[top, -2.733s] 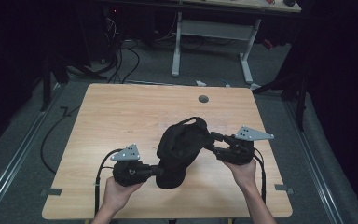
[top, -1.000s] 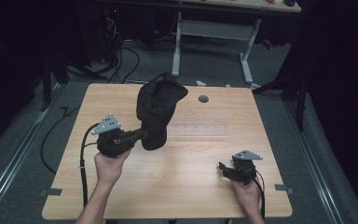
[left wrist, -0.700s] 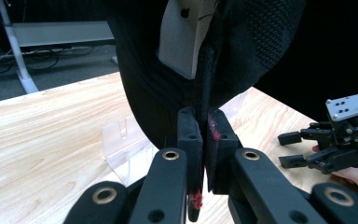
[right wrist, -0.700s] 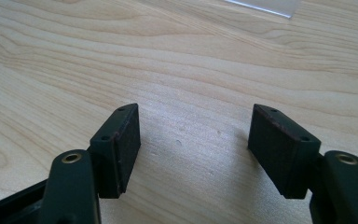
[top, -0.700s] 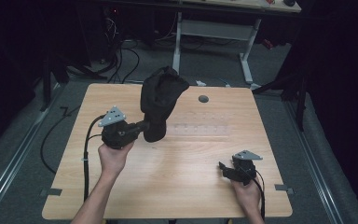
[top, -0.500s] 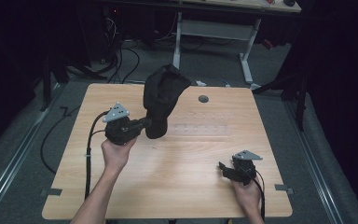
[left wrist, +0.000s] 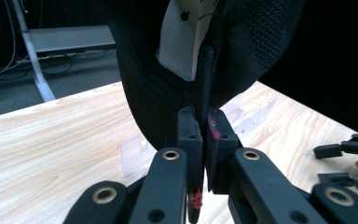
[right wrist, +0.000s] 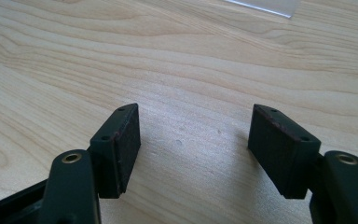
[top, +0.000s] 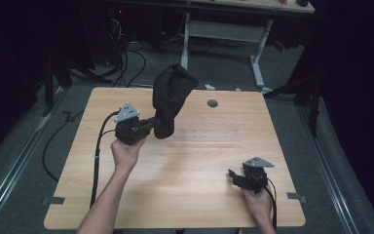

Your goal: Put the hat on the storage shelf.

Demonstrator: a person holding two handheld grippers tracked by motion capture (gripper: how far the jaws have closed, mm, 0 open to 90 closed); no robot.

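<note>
Left gripper (top: 152, 126) shifts toward 1 o'clock, fingers (left wrist: 189, 135) clamped on black cap (top: 171, 97); right gripper (right wrist: 193, 149) rests on tabletop (top: 190, 161) at 5 o'clock, fingers wide.

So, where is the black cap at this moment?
In the high view the black cap hangs above the table's far-left part, clamped by its edge in the left gripper, left of the small round hole.
</note>
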